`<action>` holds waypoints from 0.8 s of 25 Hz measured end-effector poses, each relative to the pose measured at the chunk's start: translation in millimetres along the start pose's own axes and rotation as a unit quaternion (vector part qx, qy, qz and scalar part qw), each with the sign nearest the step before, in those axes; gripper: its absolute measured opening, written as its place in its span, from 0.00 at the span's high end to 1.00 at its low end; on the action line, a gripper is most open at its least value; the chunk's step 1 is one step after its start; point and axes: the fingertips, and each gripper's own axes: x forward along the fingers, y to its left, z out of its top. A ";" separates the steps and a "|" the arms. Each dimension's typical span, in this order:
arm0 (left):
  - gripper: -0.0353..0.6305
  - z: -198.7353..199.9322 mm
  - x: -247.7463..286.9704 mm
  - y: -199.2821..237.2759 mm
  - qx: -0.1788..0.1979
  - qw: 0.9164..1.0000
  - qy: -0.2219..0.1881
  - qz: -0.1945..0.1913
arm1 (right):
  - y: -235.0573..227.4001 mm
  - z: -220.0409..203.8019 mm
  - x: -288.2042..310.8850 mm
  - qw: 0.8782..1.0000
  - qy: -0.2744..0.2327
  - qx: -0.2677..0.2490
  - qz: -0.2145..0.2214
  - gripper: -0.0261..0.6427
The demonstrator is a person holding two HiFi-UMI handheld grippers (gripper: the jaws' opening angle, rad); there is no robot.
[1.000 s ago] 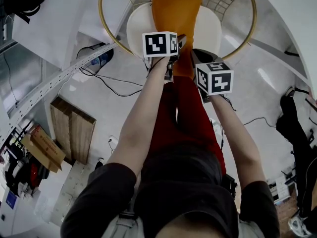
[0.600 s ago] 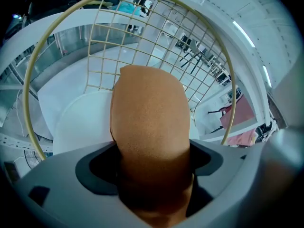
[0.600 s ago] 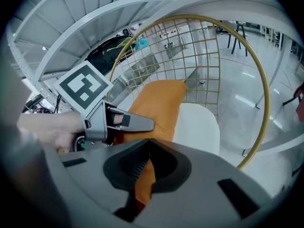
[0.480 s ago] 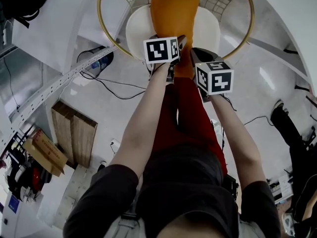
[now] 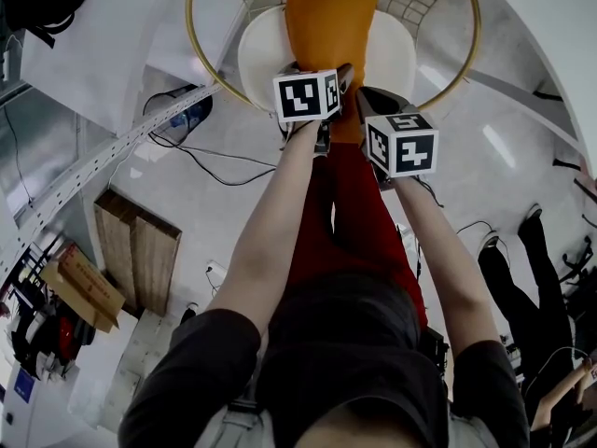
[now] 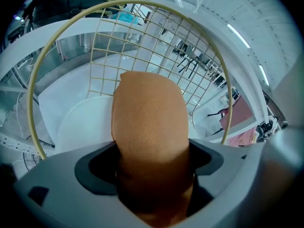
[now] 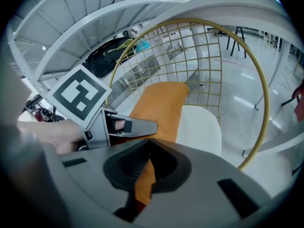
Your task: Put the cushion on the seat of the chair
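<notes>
The orange cushion (image 5: 331, 26) lies on the chair's white round seat (image 5: 261, 54), its far end leaning on the gold wire back (image 6: 142, 37). My left gripper (image 5: 319, 68) is at the cushion's near end. Its jaws have just been opening and stand wide, with the cushion (image 6: 149, 113) filling the gap between them (image 6: 151, 170). My right gripper (image 5: 366, 101) is beside it on the right, its jaws (image 7: 145, 167) shut on a thin fold of the cushion's edge (image 7: 161, 108). The white seat (image 7: 202, 127) shows to the right of the cushion.
A gold hoop (image 5: 191, 35) rings the chair. Black cables (image 5: 215, 157) trail over the pale floor at the left, beside a metal rail (image 5: 103, 157), a wooden panel (image 5: 140, 241) and cardboard boxes (image 5: 79, 273). Another person's legs (image 5: 522, 278) stand at the right.
Both grippers stay at the cushion's near end, the left one edging slightly towards the seat. The bystander at the right has walked nearer to the bottom of the head view.
</notes>
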 end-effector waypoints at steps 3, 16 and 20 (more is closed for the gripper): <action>0.30 -0.6 -3.5 0.4 0.004 1.000 -0.005 0.006 | 3.1 -0.3 -0.6 1.000 0.000 -0.001 -0.001 0.93; 0.30 4.1 -16.3 6.7 0.016 0.999 -0.021 0.029 | 7.2 1.9 -5.2 1.000 -0.011 0.004 -0.013 0.93; 0.30 6.3 -22.5 9.5 0.011 0.999 -0.030 0.028 | 9.9 5.2 -6.2 1.000 -0.016 0.004 -0.012 0.93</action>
